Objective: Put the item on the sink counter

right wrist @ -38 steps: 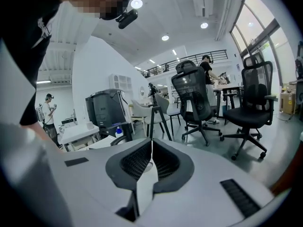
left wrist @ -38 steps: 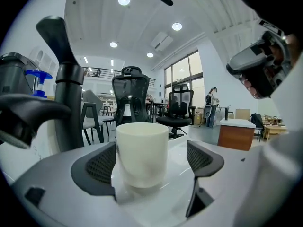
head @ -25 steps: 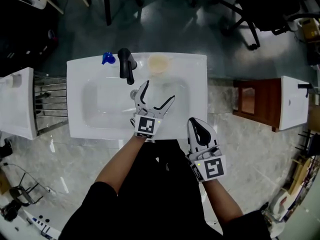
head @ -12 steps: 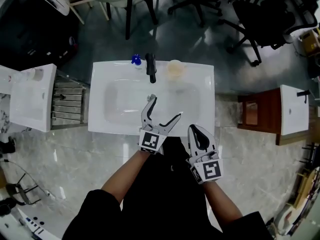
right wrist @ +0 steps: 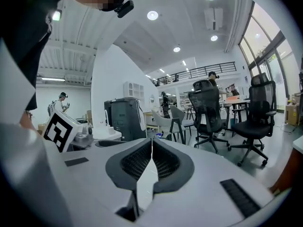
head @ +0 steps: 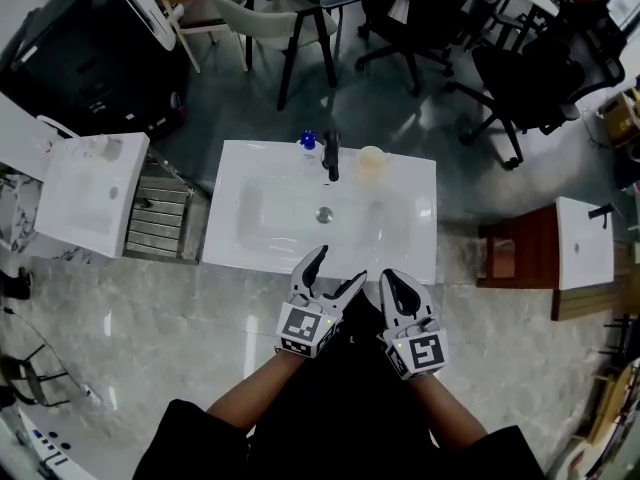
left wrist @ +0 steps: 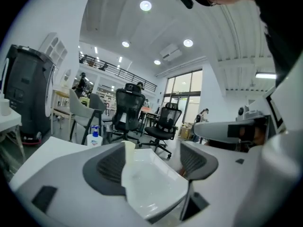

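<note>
A beige cup (head: 371,161) stands upright on the white sink counter (head: 412,230), right of the black faucet (head: 331,155); a blue-capped bottle (head: 308,141) stands left of the faucet. My left gripper (head: 340,265) is over the sink's near edge. It is open with nothing between its jaws, which have just been closing a little. In the left gripper view the basin (left wrist: 156,183), the cup (left wrist: 128,149) and the bottle (left wrist: 94,137) show past that gripper (left wrist: 151,159). My right gripper (head: 390,278) is shut and empty beside the left one; its pads meet in its own view (right wrist: 152,145).
Another white basin (head: 90,193) and a metal rack (head: 158,218) stand to the left. On the right are a brown wooden stand (head: 510,250) and a white unit (head: 580,243). Office chairs (head: 520,78) and a black machine (head: 90,58) stand beyond the sink.
Both grippers have drawn back from the basin toward my body and risen. The left jaws have narrowed slightly. The cup stays on the counter.
</note>
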Available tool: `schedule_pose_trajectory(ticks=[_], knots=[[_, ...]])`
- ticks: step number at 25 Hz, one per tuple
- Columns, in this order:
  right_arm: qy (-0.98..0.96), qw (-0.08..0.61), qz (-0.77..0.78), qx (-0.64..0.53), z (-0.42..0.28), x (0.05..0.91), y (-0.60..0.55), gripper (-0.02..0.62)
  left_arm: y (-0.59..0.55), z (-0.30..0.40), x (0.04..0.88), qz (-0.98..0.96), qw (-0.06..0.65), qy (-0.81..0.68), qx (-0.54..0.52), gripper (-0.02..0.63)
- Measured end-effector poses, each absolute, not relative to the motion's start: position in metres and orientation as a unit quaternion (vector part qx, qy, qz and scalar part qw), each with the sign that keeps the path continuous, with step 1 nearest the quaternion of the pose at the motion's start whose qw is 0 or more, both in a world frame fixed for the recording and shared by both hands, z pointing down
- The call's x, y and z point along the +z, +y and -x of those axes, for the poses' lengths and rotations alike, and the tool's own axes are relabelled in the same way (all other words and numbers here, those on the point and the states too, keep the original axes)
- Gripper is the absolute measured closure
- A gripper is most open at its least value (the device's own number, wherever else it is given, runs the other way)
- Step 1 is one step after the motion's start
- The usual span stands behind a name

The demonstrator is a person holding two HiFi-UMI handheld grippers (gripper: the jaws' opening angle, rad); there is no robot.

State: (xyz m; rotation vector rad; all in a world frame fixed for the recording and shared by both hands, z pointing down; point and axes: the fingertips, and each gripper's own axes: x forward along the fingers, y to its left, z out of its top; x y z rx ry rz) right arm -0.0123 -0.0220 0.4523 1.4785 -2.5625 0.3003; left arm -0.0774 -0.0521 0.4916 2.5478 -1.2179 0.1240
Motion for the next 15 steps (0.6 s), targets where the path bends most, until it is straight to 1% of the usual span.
schedule_pose_trajectory(ticks=[1, 2, 3, 5, 7, 8, 12, 15], knots=[[-0.86, 0.082, -0.494, 0.103, 0.014, 0.448, -0.018, 0.563, -0.044, 0.084, 0.487, -0.883, 0.163, -0.438, 0.047, 0.299], [-0.86, 0.081, -0.493, 0.107, 0.015, 0.446, -0.014, 0.563, -0.036, 0.089, 0.483, -0.877, 0.167, -0.447, 0.05, 0.429], [-0.859, 0.08, -0.494, 0.109, 0.016, 0.443, -0.01, 0.563, -0.027, 0.092, 0.478, -0.874, 0.168, -0.452, 0.051, 0.501], [-0.857, 0.077, -0.498, 0.109, 0.016, 0.437, -0.004, 0.563, -0.01, 0.094, 0.467, -0.876, 0.165, -0.451, 0.044, 0.527], [-0.858, 0.074, -0.497, 0.111, 0.019, 0.434, 0.003, 0.563, 0.004, 0.094, 0.459, -0.879, 0.161, -0.447, 0.04, 0.582], [-0.861, 0.074, -0.491, 0.111, 0.021, 0.433, 0.008, 0.563, 0.01, 0.094, 0.456, -0.879, 0.16, -0.447, 0.041, 0.589], [-0.879, 0.077, -0.458, 0.109, 0.031, 0.43, 0.028, 0.563, 0.032, 0.092, 0.443, -0.878, 0.152, -0.451, 0.049, 0.591], [-0.878, 0.084, -0.461, 0.099, 0.03, 0.418, 0.043, 0.563, 0.047, 0.093, 0.426, -0.872, 0.134, -0.468, 0.055, 0.589]])
